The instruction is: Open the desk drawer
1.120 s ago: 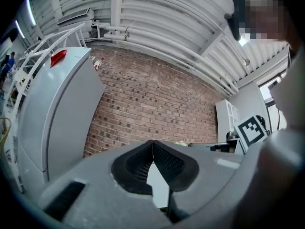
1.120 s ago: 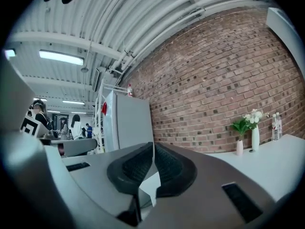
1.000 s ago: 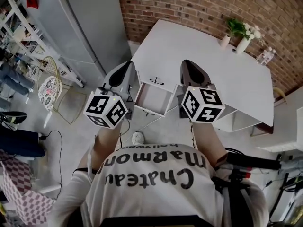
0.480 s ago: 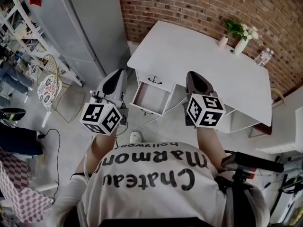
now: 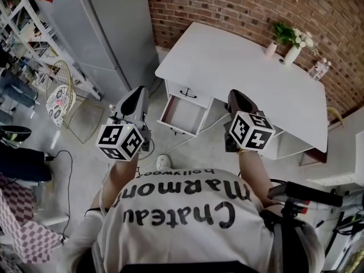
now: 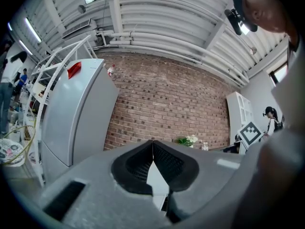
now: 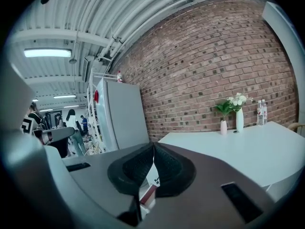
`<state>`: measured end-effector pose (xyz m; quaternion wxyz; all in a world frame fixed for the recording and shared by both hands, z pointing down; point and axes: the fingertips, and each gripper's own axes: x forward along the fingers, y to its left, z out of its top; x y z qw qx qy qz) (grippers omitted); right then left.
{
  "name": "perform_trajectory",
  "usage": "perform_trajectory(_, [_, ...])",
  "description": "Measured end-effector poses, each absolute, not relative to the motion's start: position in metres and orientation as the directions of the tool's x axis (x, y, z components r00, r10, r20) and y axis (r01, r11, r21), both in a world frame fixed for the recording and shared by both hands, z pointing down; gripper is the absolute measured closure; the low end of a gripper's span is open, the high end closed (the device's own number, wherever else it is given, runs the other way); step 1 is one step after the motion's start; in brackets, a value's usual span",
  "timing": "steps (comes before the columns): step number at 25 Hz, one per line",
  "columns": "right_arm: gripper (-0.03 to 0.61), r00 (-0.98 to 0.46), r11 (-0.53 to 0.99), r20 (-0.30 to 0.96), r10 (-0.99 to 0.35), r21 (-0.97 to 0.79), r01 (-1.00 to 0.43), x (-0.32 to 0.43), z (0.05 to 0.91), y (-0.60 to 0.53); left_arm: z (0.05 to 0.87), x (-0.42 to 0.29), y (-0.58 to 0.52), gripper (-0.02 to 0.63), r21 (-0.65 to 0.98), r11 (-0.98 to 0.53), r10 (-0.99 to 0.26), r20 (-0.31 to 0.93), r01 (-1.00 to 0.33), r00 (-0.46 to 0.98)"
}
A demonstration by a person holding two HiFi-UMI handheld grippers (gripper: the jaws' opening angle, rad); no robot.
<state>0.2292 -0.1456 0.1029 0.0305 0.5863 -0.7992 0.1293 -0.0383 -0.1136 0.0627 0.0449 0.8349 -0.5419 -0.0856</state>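
Head view: I see the white rectangular desk drawer point(image 5: 183, 114) pulled out below the left end of the white worktop point(image 5: 239, 67), and its inside looks bare.
Left gripper point(image 5: 138, 92): its jaws are pressed together on nothing, well apart from the drawer on its left.
Right gripper point(image 5: 235, 95): it is likewise closed and empty, off to the drawer's right.
Step in hand: I judge the opening done. For more travel I'd part one gripper, take the small dark handle point(image 5: 178, 133) squarely, and pull straight and level.
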Motion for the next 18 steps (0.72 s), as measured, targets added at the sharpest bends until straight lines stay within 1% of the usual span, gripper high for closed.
perform_trajectory(18, [0.563, -0.320, 0.290, 0.216, -0.923, -0.159, -0.944, 0.223, 0.108, -0.146, 0.065, -0.050, -0.111, 0.598, 0.181, -0.385, -0.923, -0.102, -0.905, 0.372])
